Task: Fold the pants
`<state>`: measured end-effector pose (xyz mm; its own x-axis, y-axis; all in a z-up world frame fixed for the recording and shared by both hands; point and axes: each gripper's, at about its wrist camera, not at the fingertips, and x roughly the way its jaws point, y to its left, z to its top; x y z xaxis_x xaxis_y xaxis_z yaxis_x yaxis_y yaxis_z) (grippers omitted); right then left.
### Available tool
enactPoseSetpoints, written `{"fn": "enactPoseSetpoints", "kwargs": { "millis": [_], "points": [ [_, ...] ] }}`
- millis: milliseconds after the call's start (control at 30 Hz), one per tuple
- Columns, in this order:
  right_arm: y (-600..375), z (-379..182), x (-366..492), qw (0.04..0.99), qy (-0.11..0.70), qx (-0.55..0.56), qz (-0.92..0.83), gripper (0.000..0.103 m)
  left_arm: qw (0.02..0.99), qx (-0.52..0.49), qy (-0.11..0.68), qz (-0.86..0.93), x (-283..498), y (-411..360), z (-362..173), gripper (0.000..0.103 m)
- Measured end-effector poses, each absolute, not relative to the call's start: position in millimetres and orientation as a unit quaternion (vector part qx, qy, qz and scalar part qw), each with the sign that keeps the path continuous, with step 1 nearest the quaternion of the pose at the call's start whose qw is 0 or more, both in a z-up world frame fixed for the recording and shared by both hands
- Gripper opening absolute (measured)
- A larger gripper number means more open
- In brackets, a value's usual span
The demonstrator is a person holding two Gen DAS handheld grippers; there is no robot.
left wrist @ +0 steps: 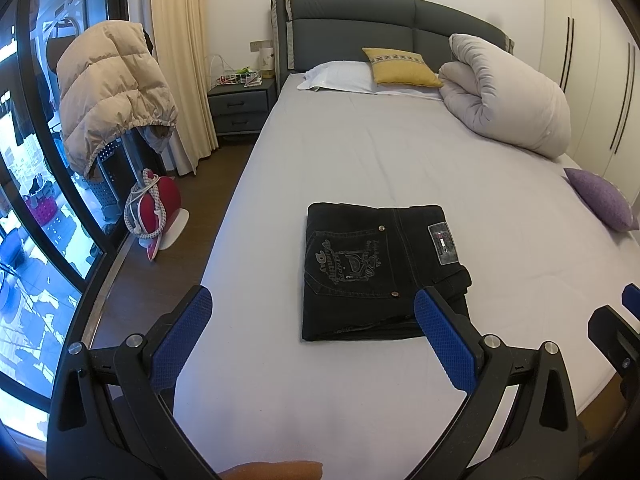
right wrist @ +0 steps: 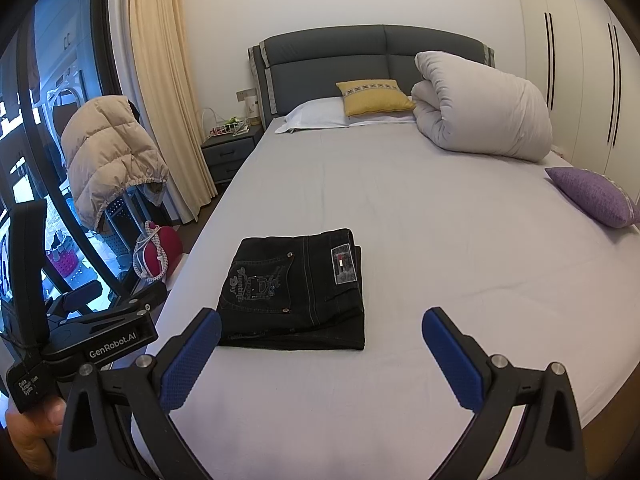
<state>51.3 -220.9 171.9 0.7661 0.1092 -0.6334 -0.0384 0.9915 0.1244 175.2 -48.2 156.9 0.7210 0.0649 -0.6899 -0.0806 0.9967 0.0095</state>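
The black pants lie folded into a compact rectangle on the grey bed sheet, back pocket embroidery and waist label facing up. They also show in the right wrist view. My left gripper is open and empty, held above the sheet just in front of the pants. My right gripper is open and empty, also in front of the pants, a little to their right. The right gripper's edge shows at the far right of the left wrist view. The left gripper's body shows at the left of the right wrist view.
A rolled white duvet, a yellow cushion and a white pillow lie at the headboard. A purple cushion sits at the right edge. Left of the bed are a nightstand, a beige puffer jacket on a rack and a red iron.
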Motion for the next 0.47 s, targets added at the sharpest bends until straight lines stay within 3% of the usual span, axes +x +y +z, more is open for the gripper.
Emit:
{"fn": "enactPoseSetpoints", "kwargs": {
  "millis": [467],
  "points": [
    [-223.6, 164.1, 48.9, 0.935, 0.347, 0.055, 0.041, 0.103, 0.925, -0.007, 0.379, 0.042, 176.3, -46.6, 149.9, 0.103]
  ]
}}
